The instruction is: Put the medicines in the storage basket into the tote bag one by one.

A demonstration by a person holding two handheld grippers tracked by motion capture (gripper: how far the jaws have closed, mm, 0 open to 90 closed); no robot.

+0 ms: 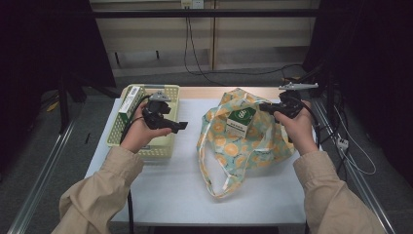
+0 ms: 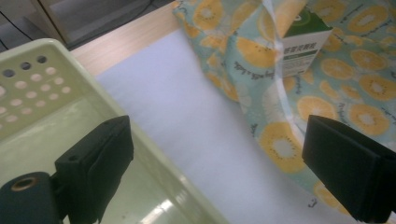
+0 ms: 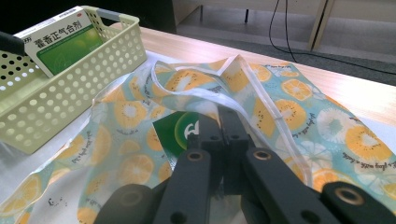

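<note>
High view: a white table (image 1: 185, 180) with a wooden strip along its far edge stands on grey flooring; dark curtains close both sides of the frame, and cables hang before a pale cabinet at the top. At centre left, a pale green perforated basket (image 1: 168, 146) holds a green-and-white medicine box (image 1: 130, 103) leaning on its left wall. At centre right lies my orange-slice print fabric bag (image 1: 243, 151), with a green-and-white carton (image 1: 239, 122) standing at its mouth. My left gripper (image 1: 181, 126) hovers over the basket's right rim; my right gripper (image 1: 264, 106) meets the bag's upper right edge.

Left gripper view: my jaws stand wide apart, empty, one over the basket interior at lower left, the other over the bag at lower right. The carton stands at upper right.

Right gripper view: my jaws are closed together on the bag's white-trimmed edge at centre, just above the carton. The basket with its medicine box occupies the upper left.
</note>
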